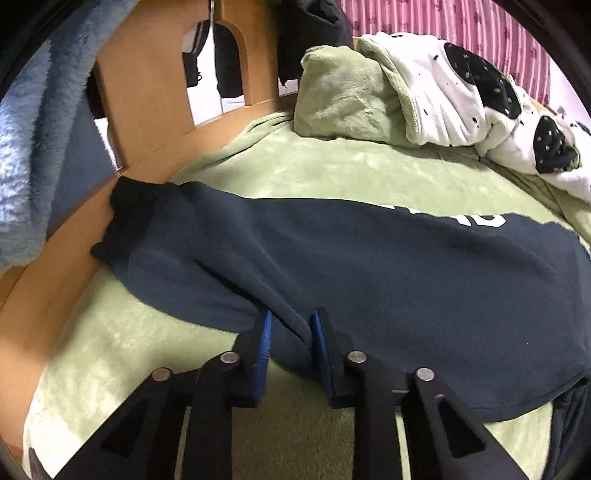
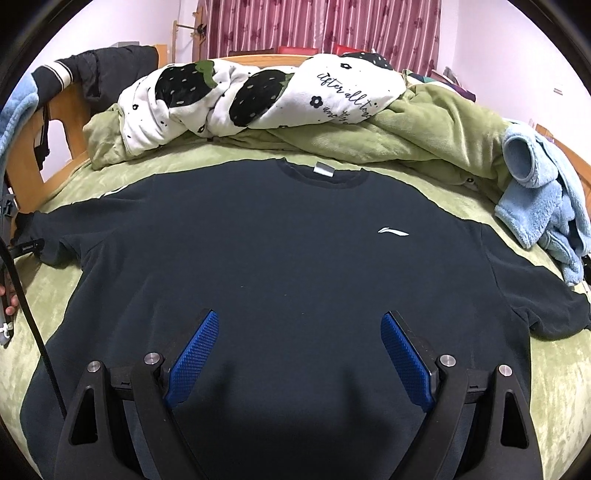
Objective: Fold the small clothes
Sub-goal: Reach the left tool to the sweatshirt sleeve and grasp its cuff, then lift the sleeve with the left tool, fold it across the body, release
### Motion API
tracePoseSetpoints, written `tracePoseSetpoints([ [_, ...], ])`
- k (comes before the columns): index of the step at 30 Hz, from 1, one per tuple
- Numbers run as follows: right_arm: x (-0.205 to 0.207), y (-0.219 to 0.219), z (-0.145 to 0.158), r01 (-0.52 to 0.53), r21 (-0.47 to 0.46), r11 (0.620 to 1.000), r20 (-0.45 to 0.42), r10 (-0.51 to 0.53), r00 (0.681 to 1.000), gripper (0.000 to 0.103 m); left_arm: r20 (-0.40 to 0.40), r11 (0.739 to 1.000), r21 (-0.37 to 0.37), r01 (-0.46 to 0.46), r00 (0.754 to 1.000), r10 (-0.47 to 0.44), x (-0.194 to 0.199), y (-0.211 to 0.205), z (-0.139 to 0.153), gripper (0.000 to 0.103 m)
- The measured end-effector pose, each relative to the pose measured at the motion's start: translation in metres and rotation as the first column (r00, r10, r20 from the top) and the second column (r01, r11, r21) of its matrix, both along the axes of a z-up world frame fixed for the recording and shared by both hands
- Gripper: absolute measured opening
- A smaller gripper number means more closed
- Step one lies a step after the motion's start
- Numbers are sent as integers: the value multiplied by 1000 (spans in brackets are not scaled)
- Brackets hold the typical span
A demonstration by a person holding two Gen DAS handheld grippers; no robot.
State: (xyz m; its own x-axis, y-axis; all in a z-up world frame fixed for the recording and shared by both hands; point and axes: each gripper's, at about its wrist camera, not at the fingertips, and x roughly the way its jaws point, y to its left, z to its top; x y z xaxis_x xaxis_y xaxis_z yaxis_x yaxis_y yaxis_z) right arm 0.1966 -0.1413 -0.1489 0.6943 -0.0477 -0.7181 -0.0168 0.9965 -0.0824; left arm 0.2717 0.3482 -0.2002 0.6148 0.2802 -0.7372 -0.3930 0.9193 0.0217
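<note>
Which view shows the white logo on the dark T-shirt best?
The right wrist view: the T-shirt lies spread flat, and the white logo sits unobstructed on its chest. The left wrist view sees the shirt from the side, where the left hand-held gripper pinches a fold; that logo is not visible, only partial white lettering.

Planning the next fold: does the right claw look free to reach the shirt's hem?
Probably yes: the right claw hangs open over the navy shirt, nothing lying between.

Walls: pale pink wall
Window: striped pink curtain
Furniture: wooden bed frame, green bedspread
</note>
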Motion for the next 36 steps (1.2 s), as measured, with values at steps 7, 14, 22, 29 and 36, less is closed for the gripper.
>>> tracePoseSetpoints([
  [7,-13,-27,11,4,20,1000,37,-4,999,89,21,999,13,31,999,-31,-13,-24,37,12],
  [14,-8,-68,36,-1,63,998,90,-5,996,89,115,993,-56,107,988,-100,-17,-82,103,11],
  [22,-8,-118,50,15,61,998,140,-23,990,89,187,966,-73,248,955,-231,-8,-200,146,10],
  [29,-13,-172,44,85,135,987,120,-102,988,89,190,937,-124,326,935,-300,3,-282,137,10],
  [36,-16,-204,54,139,185,973,139,-166,976,89,178,882,-178,436,896,-407,21,-364,112,10],
])
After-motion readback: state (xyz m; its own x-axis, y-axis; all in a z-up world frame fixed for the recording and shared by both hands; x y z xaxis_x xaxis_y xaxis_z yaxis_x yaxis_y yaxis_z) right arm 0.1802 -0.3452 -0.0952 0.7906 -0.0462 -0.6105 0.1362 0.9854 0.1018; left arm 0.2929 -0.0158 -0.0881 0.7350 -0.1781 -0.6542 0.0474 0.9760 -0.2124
